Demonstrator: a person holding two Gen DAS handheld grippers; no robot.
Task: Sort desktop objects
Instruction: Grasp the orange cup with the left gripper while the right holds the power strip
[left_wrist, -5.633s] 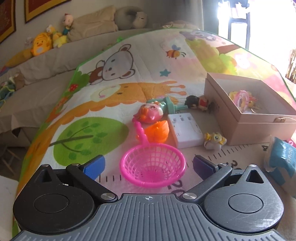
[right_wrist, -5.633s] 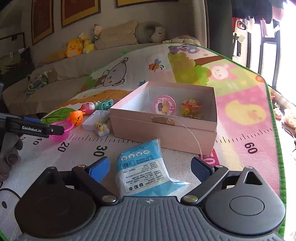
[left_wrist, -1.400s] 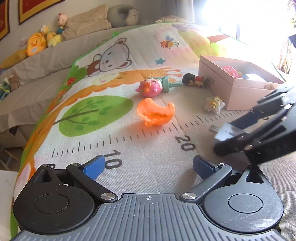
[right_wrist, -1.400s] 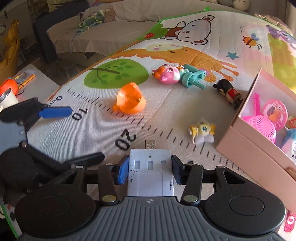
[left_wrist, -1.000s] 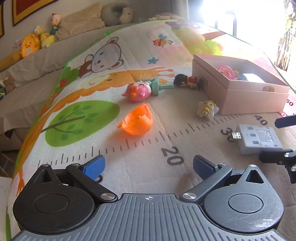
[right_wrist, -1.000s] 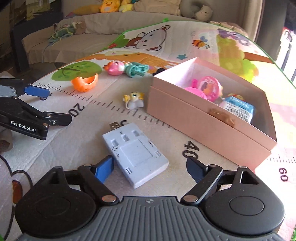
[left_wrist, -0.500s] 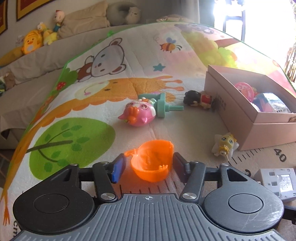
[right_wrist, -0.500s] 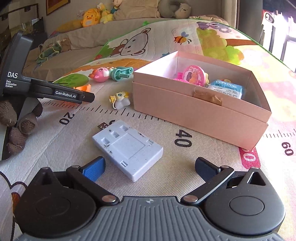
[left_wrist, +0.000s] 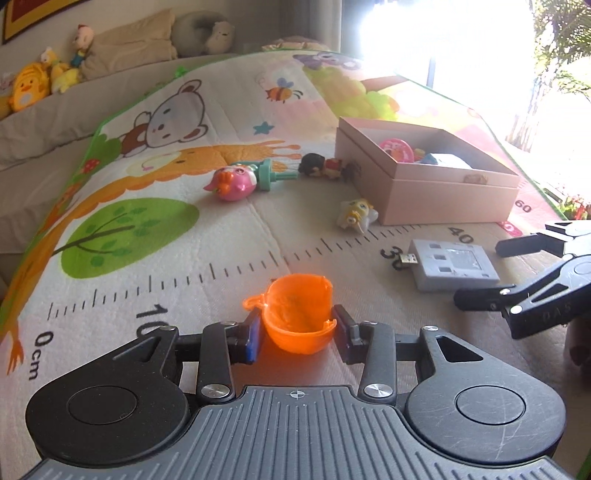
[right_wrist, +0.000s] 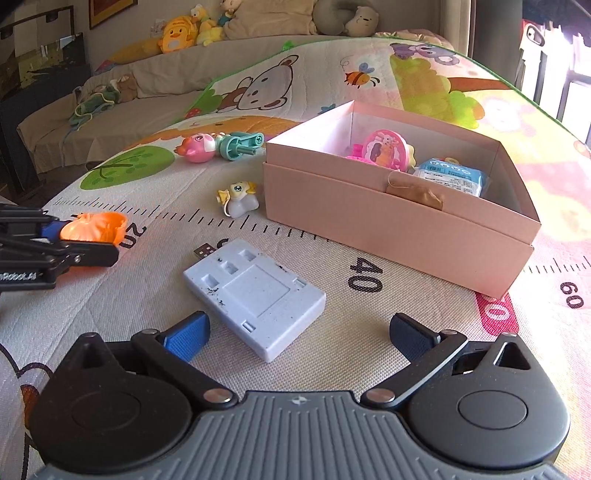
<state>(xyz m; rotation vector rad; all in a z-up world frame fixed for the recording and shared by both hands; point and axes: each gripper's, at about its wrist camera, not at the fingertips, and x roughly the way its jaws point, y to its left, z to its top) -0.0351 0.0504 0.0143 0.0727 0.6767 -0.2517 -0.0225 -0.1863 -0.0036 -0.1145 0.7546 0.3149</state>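
Meanwhile, left hand-held gripper (left_wrist: 297, 334) clamps orange shell (left_wrist: 299, 315); right hand-held gripper (right_wrist: 299, 332) gapes beside hub (right_wrist: 255, 293), short of box (right_wrist: 391, 218). Thin, curved shell could squirt free.

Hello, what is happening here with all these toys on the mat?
A person is sorting toys into the pink box with two handheld grippers. The left gripper has just closed on the orange shell. The right gripper is open over the white hub, which lies on the mat beside the box. Several small toys are not boxed yet.
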